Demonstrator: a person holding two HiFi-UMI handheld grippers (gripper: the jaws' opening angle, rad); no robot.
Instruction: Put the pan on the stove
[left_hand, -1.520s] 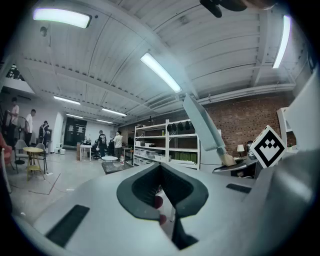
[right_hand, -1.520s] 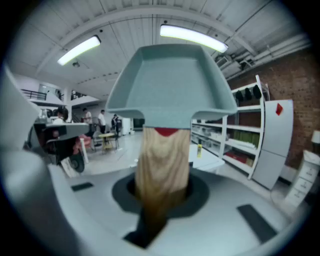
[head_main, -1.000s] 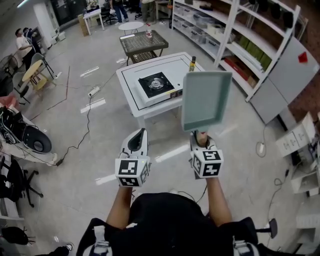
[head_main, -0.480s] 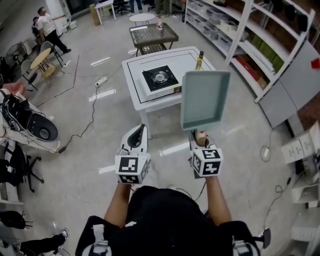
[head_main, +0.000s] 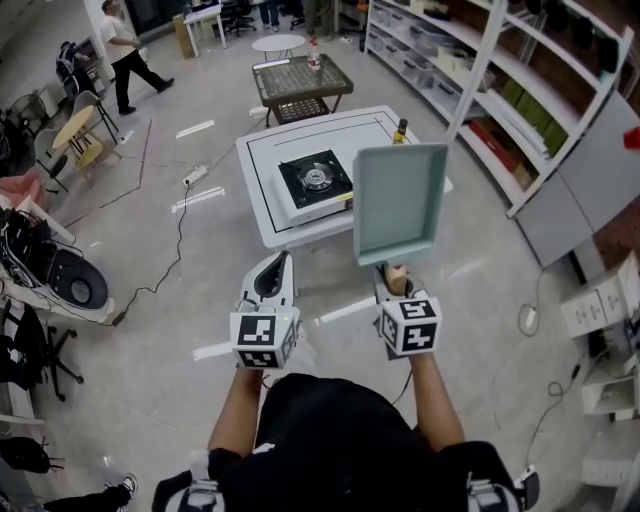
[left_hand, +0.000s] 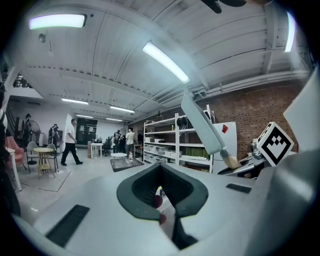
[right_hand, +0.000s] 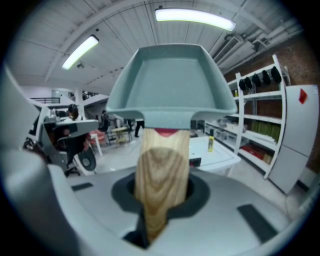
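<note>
A rectangular pale teal pan (head_main: 398, 203) is held up in the air, well short of the black gas stove (head_main: 315, 178) that stands on the white table (head_main: 262, 215) ahead. My right gripper (head_main: 397, 285) is shut on the pan's wooden handle (right_hand: 162, 175), and in the right gripper view the pan (right_hand: 172, 80) fills the upper middle. My left gripper (head_main: 277, 275) hovers beside it on the left, shut, holding nothing. From the left gripper view the pan (left_hand: 202, 125) appears edge-on at the right.
A small bottle (head_main: 401, 130) stands at the table's far right corner. White shelving racks (head_main: 480, 80) line the right side. A low mesh-topped table (head_main: 295, 78) sits behind the white one. A person (head_main: 125, 55) walks at the far left; a cable (head_main: 180, 230) trails over the floor.
The table and stove have shifted slightly in the view. The right gripper keeps its hold on the pan. The person at the back has walked to the right.
</note>
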